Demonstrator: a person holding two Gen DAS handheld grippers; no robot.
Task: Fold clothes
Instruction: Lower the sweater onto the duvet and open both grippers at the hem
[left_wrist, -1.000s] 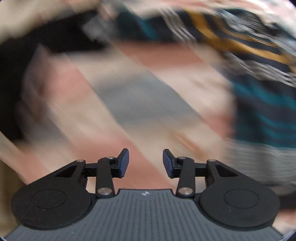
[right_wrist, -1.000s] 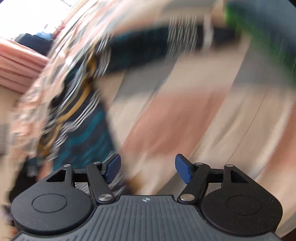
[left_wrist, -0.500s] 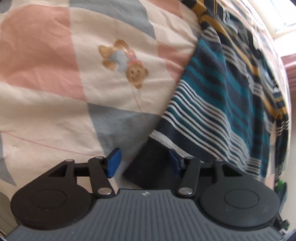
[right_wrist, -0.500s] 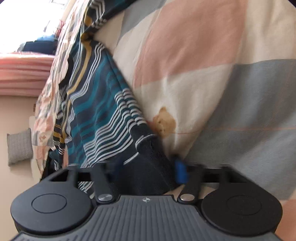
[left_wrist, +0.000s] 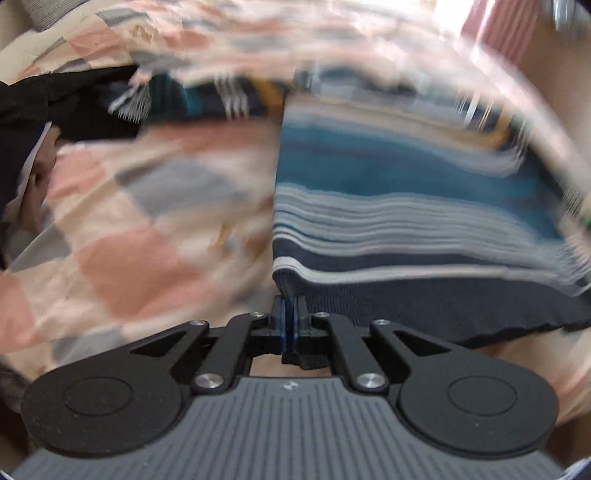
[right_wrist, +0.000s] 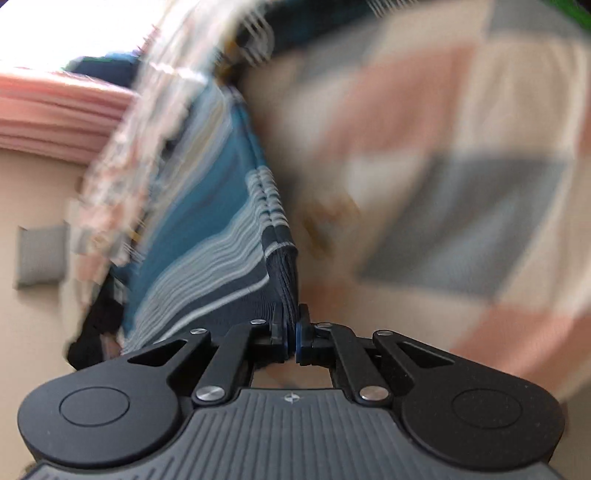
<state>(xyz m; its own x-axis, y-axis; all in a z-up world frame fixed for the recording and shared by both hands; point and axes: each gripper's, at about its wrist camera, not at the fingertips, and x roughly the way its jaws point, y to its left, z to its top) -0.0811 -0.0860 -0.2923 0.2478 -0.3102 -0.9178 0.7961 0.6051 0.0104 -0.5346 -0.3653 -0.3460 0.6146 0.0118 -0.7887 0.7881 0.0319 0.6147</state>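
The left gripper (left_wrist: 289, 325) and right gripper (right_wrist: 291, 332) each pinch one hem corner of the striped sweater (left_wrist: 406, 206) — its length (blurred) runs toward 12 o'clock over the quilt (left_wrist: 122, 258).

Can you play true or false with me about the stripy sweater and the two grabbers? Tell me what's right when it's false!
1. The left gripper is shut on the sweater. True.
2. The right gripper is wide open. False: it is shut on the sweater's dark hem.
3. The sweater is plain red. False: it has teal, navy and white stripes.
4. The quilt under it has pink, grey and cream squares. True.
5. The sweater is already folded into a neat square. False: it is spread out, held by its hem.
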